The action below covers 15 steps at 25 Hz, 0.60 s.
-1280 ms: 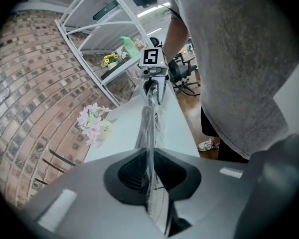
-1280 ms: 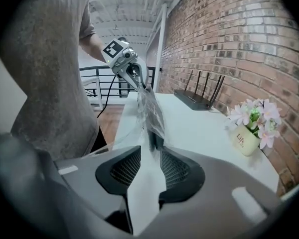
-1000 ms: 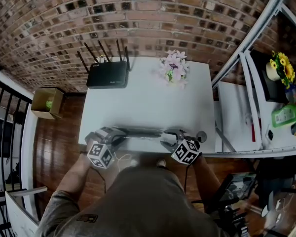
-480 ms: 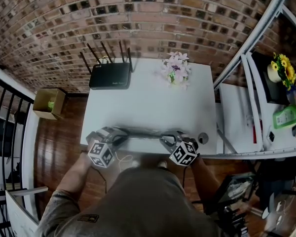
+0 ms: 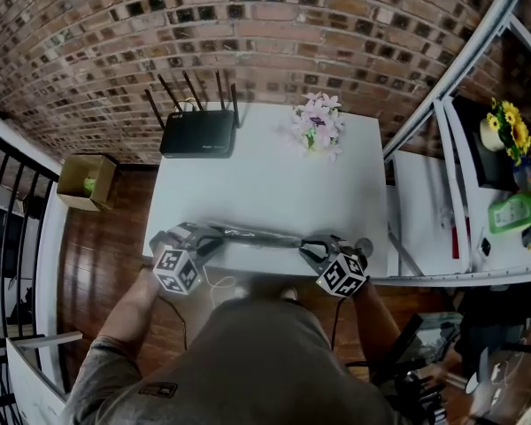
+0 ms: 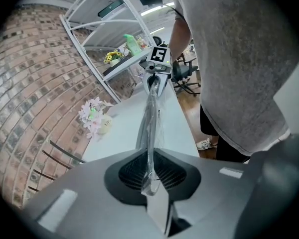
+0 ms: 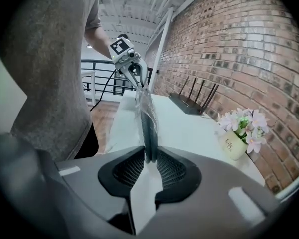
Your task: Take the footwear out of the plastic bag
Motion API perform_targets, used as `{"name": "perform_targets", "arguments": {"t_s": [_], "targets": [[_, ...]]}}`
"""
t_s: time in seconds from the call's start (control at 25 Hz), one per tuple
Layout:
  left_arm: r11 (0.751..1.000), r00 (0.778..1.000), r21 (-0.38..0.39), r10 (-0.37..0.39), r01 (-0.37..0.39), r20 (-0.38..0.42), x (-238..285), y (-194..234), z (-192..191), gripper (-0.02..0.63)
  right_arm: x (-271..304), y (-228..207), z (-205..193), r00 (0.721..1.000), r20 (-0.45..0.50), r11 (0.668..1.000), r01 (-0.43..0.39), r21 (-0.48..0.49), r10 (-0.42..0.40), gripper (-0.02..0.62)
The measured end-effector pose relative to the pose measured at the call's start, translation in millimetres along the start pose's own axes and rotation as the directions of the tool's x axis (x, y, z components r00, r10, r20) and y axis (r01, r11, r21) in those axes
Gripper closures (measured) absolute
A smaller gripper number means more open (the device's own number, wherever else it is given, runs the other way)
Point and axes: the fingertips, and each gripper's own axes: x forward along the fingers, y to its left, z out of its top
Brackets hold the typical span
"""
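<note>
Router [image 5: 197, 134] left of flowers [image 5: 317, 124]; plastic bag [image 5: 252, 234] nearer

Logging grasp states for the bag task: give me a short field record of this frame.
surface: white table
object: clear plastic bag with dark contents, held taut along near edge
left hand-held gripper: shut on bag
right hand-held gripper: jaws just been closing, now pinching bag
also on table: black router with antennas; pink flowers in pot

Black router [image 5: 196, 134] and potted flowers [image 5: 318, 127] stand on white table [image 5: 265, 189].
</note>
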Motion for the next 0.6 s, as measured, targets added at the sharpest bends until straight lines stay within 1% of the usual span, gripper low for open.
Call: {"name": "perform_targets", "arguments": {"t_s": [0.04, 0.12, 0.16, 0.2, 0.36, 0.4, 0.44, 0.52, 0.6], "targets": [[1.0, 1.0, 0.0, 0.0, 0.0, 0.001, 1, 1, 1, 0.566, 1, 1, 1, 1.0, 0.0, 1.0, -0.01, 0.007, 0.01, 0.495], [1.0, 1.0, 0.001, -0.001, 0.001, 0.003, 1, 1, 1, 0.566, 3, 5, 4, 0.999, 0.004, 0.999, -0.039, 0.015, 0.039, 0.425], [1.0, 1.0, 0.003, -0.004, 0.004, 0.004, 1, 1, 1, 0.566, 4, 7, 6, 0.999, 0.008, 0.999, -0.05, 0.014, 0.05, 0.406], [1.0, 1.0, 0.004, -0.006, 0.006, 0.004, 1, 1, 1, 0.566, 5, 8, 9, 0.998, 0.013, 0.998, -0.056, 0.012, 0.056, 0.403], [1.0, 1.0, 0.009, -0.015, 0.015, 0.003, 1, 0, 3, 0.566, 12, 9, 19, 0.999, 0.02, 0.999, -0.05, -0.01, 0.05, 0.414], [1.0, 1.0, 0.009, -0.018, 0.018, 0.001, 1, -1, 3, 0.566, 14, 9, 21, 0.999, 0.015, 0.999, -0.043, -0.021, 0.044, 0.431], [1.0, 1.0, 0.006, -0.023, 0.023, -0.002, 2, -1, 3, 0.566, 16, 9, 22, 0.999, 0.009, 0.999, -0.038, -0.032, 0.039, 0.463], [0.999, 0.999, -0.01, -0.035, 0.035, -0.003, 1, -2, 2, 0.557, 17, 10, 25, 0.999, 0.002, 0.998, -0.038, -0.048, 0.038, 0.474], [0.998, 0.999, -0.032, -0.047, 0.047, 0.01, -1, -2, 3, 0.48, 18, 10, 26, 0.999, 0.001, 0.998, -0.04, -0.054, 0.041, 0.479]]}}
